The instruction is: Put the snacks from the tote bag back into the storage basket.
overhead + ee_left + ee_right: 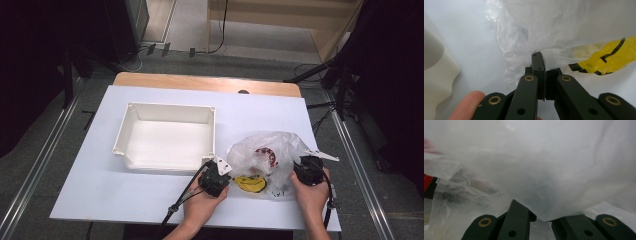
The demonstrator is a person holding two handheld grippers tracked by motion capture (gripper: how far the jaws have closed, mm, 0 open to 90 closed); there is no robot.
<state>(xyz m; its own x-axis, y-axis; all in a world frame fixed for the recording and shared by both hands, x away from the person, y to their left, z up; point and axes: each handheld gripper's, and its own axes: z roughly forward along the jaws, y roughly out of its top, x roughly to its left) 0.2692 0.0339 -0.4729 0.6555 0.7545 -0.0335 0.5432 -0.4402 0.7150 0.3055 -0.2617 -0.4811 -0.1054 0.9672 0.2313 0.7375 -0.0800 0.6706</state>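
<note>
A translucent plastic bag (267, 152) with a yellow-and-black print is seen lying on the white bench (95, 190), just to the right of an empty white bin (167, 137). The bag's left edge is pinched in the left claw (220, 172), whose jaws are seen in the left gripper view closed together on a fold of the film. The right claw (303, 167) is set against the bag's right side; its jaw tips are buried in the film in the right gripper view, and they are judged closed on it. Both sides of the bag thus appear to be gripped, yet the bag has not been lifted off the bench. Whatever is meant for the bin, perhaps the bag or its contents, is still to be moved.
</note>
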